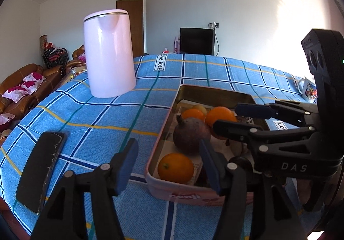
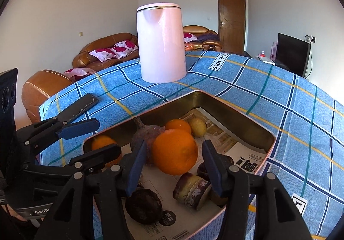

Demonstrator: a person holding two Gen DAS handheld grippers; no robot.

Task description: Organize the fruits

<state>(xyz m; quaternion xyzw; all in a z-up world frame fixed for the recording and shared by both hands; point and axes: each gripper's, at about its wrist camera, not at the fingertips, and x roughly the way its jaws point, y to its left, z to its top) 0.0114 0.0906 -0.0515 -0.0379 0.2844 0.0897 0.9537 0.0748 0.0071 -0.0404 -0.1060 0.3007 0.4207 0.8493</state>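
Observation:
A pink tin box [image 1: 163, 191] [image 2: 243, 108] lined with newspaper sits on the blue checked tablecloth. It holds several oranges [image 1: 175, 168] [image 2: 174, 151], a dark reddish pomegranate [image 1: 190, 135] [image 2: 143, 134], a yellowish fruit [image 2: 197, 127] and dark, old-looking fruits [image 2: 143, 205]. My left gripper [image 1: 168, 164] is open and empty over the box's near left corner. My right gripper [image 2: 173, 168] [image 1: 228, 117] is open and empty above the box, its fingers either side of the big orange without touching it.
A tall pink kettle [image 1: 108, 52] [image 2: 161, 43] stands behind the box. A black phone [image 1: 40, 170] [image 2: 78, 106] lies on the cloth at the left. A printed mug [image 1: 308, 89] stands at the far right. Sofas and a TV stand beyond the table.

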